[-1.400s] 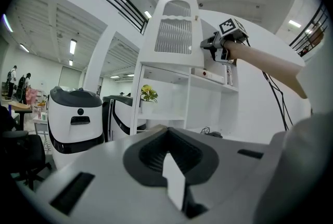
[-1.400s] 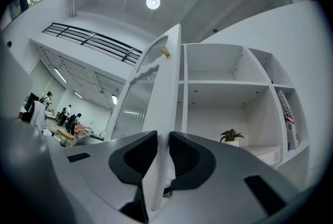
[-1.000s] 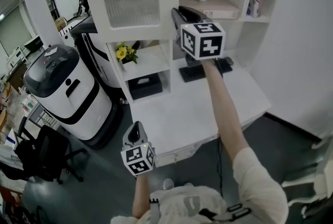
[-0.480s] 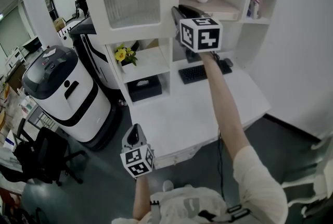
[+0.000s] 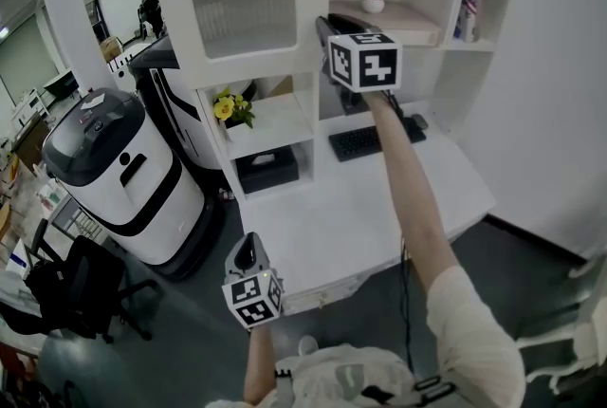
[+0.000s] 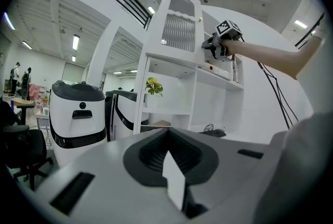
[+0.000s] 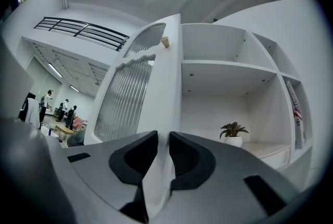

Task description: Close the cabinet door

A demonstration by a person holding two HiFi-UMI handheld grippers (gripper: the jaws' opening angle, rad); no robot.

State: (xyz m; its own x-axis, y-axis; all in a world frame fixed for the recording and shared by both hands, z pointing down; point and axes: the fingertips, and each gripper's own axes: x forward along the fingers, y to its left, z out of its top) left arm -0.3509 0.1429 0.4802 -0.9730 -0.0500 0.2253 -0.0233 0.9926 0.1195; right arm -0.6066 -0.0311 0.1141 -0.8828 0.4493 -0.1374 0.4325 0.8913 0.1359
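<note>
The right gripper (image 7: 163, 137) has its jaws drawn narrow, pinching the free edge of the cabinet door (image 7: 132, 95), probably so the raised arm can swing it. The door, white with ribbed glass, stands out from the upper cabinet, exposing a shelf with a potted plant (image 7: 232, 133). The left gripper (image 5: 246, 250) hangs low, jaws together and empty, seemingly kept clear

The head view looked steeply down on the white shelf cabinet (image 5: 305, 126); both gripper views faced it, the right nearest its ribbed-glass door (image 7: 164, 92).
</note>
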